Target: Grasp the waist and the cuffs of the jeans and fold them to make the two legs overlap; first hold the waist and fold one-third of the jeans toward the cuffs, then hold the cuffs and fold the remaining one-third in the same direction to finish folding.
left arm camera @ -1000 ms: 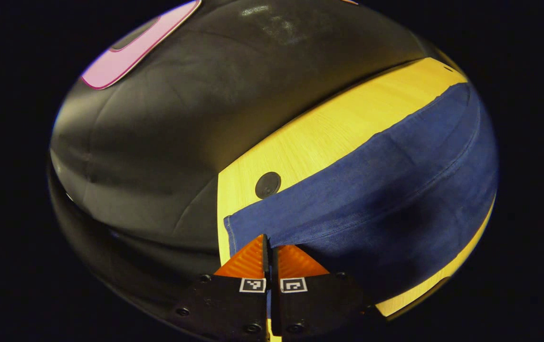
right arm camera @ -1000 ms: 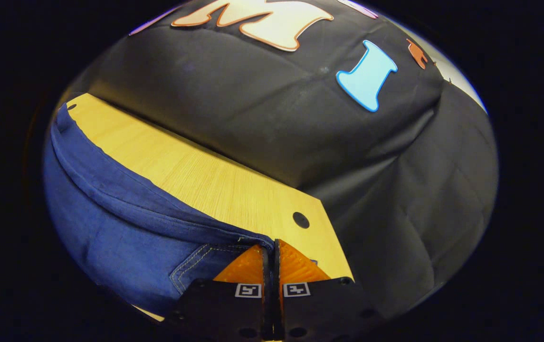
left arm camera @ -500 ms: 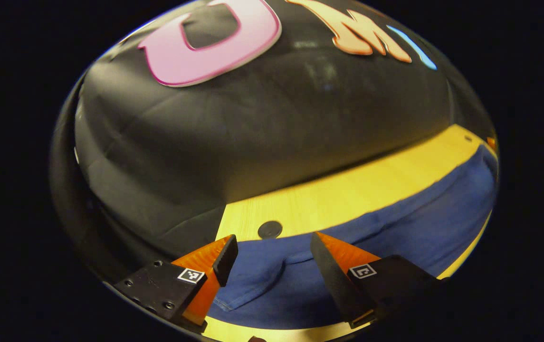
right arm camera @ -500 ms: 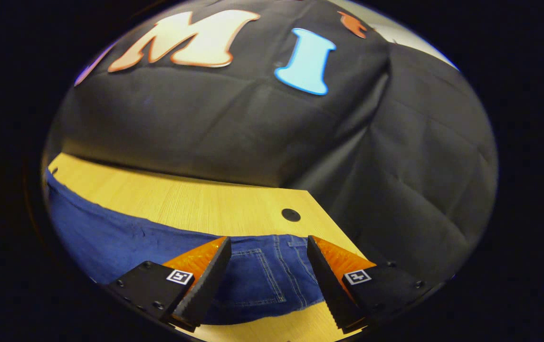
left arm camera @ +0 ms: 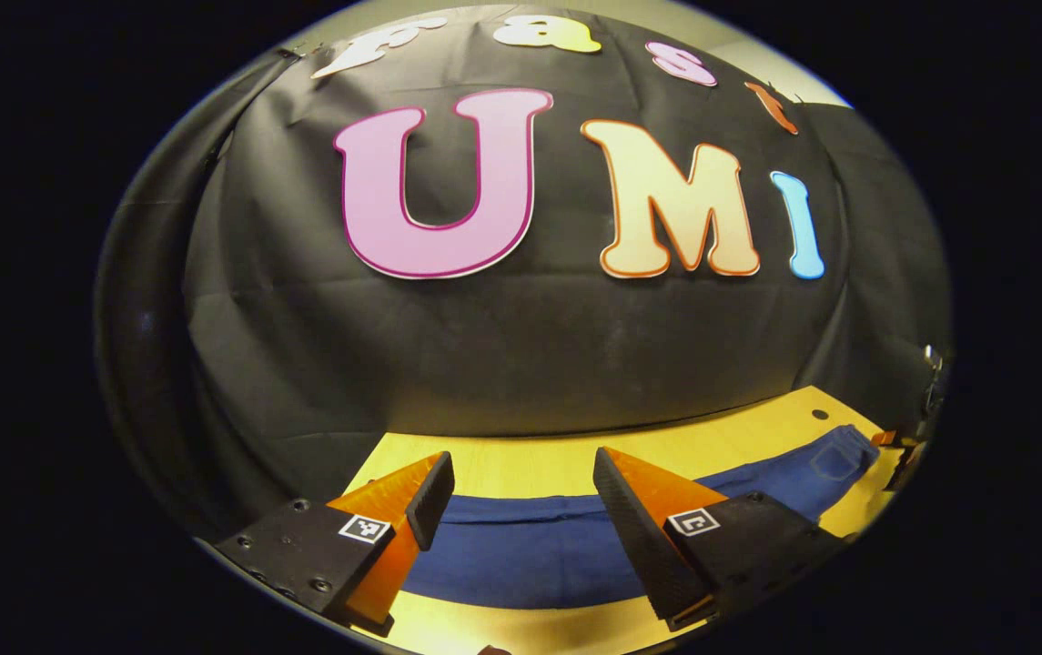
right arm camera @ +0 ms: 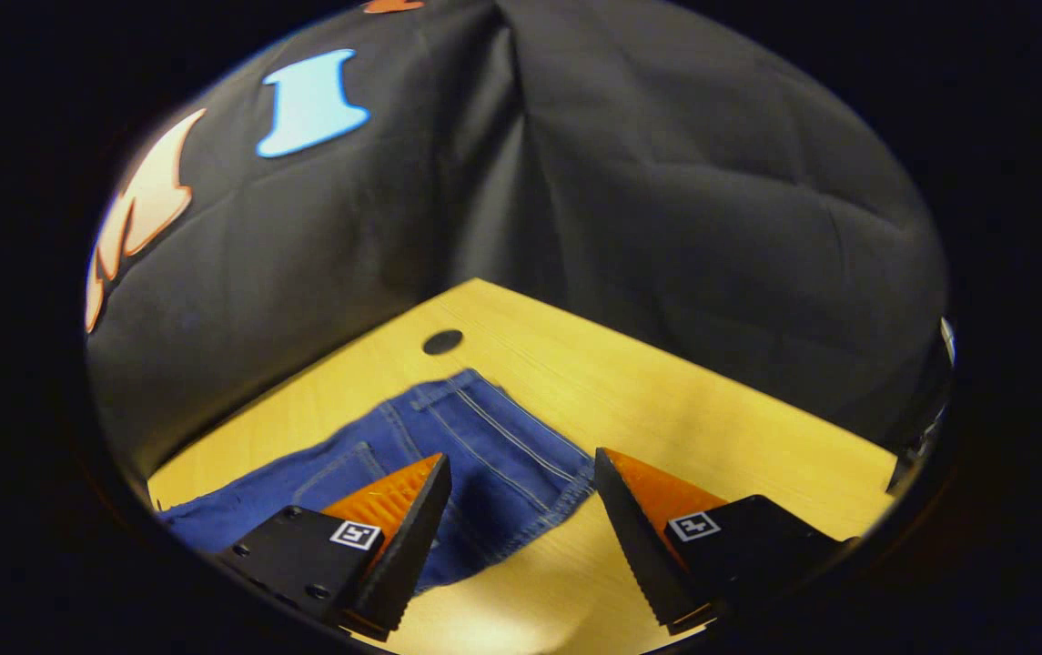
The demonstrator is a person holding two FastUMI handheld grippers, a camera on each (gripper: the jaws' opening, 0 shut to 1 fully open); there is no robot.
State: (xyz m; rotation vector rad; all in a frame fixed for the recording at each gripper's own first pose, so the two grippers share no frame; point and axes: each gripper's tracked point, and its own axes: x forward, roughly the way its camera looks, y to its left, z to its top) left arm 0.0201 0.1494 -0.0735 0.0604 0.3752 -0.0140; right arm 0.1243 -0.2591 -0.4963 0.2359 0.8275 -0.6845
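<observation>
Now, with both our left gripper (left arm camera: pixel 521 496) and right gripper (right arm camera: pixel 521 496) spread wide and empty above the blue denim jeans (right arm camera: pixel 475 455) lying on the yellow wooden table (right arm camera: pixel 712 428), we should grip the waist squarely.

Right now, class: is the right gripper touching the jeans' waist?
Apart. In the right gripper view the right gripper stands open, its fingers raised clear of the jeans, which lie flat on the table beyond.
</observation>
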